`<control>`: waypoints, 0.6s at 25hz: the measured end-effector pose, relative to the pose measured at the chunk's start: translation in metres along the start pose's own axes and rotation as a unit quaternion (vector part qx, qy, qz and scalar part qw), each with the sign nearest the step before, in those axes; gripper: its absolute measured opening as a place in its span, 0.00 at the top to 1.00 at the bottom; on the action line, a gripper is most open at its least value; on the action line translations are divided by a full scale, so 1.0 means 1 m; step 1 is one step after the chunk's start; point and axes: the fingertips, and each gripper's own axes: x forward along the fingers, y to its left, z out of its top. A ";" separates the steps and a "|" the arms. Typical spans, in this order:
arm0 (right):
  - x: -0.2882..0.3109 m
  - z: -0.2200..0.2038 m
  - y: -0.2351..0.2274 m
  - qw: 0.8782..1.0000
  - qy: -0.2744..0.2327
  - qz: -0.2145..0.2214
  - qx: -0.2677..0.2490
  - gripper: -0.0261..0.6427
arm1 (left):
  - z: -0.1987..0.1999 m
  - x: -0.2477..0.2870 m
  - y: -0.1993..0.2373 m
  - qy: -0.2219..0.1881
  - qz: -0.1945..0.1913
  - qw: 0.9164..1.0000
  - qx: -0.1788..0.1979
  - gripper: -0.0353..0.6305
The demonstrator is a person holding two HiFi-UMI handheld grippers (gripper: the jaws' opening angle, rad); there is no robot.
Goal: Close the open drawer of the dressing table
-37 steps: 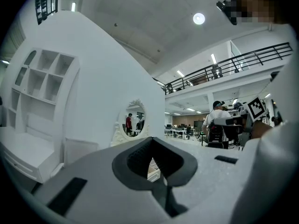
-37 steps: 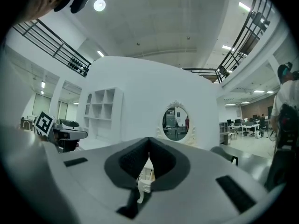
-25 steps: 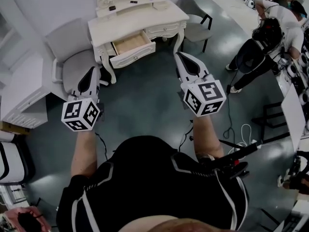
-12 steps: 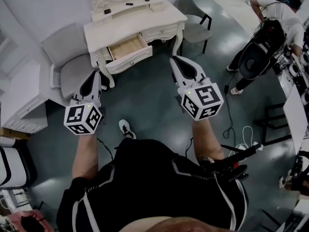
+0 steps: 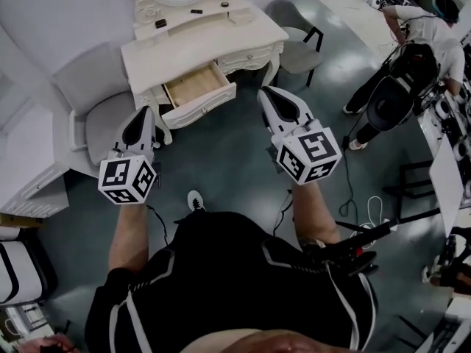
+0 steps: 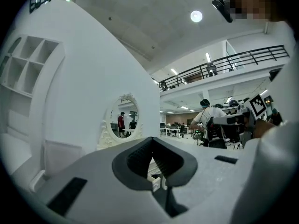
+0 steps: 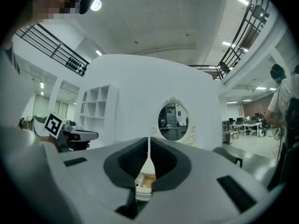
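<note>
One drawer (image 5: 196, 87) stands pulled out of the white bench (image 5: 213, 34), its front edge jutting over open grey floor (image 5: 221, 160). Two grippers hang above that floor, apart from the drawer. The left gripper (image 5: 141, 115) has its jaws closed on nothing. The right gripper (image 5: 269, 95) has its jaws nearly together, only a slit between, empty. Two chairs flank the bench: left chair (image 5: 103, 120), right chair (image 5: 294, 43).

Armchair (image 5: 99, 120): grey, padded, at the left of the head view.
Chair (image 5: 294, 46): grey seat, dark legs.
Person (image 5: 423, 31): standing at the right edge, light shirt.
Cable (image 5: 372, 199): white, looped on the dark floor (image 5: 221, 145).
Shelf unit (image 7: 96, 106): white, open compartments.
</note>
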 end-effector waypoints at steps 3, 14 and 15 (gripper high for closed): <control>0.033 -0.001 -0.003 1.000 0.004 -0.008 -0.004 0.95 | 0.000 0.021 0.030 0.001 0.000 1.000 -0.003 0.94; 0.132 -0.010 -0.007 1.000 0.020 -0.018 0.007 0.95 | -0.009 0.074 0.120 0.014 -0.007 1.000 -0.014 0.94; 0.141 -0.010 -0.007 1.000 0.023 -0.021 0.005 0.95 | -0.009 0.078 0.128 0.013 -0.008 1.000 -0.014 0.94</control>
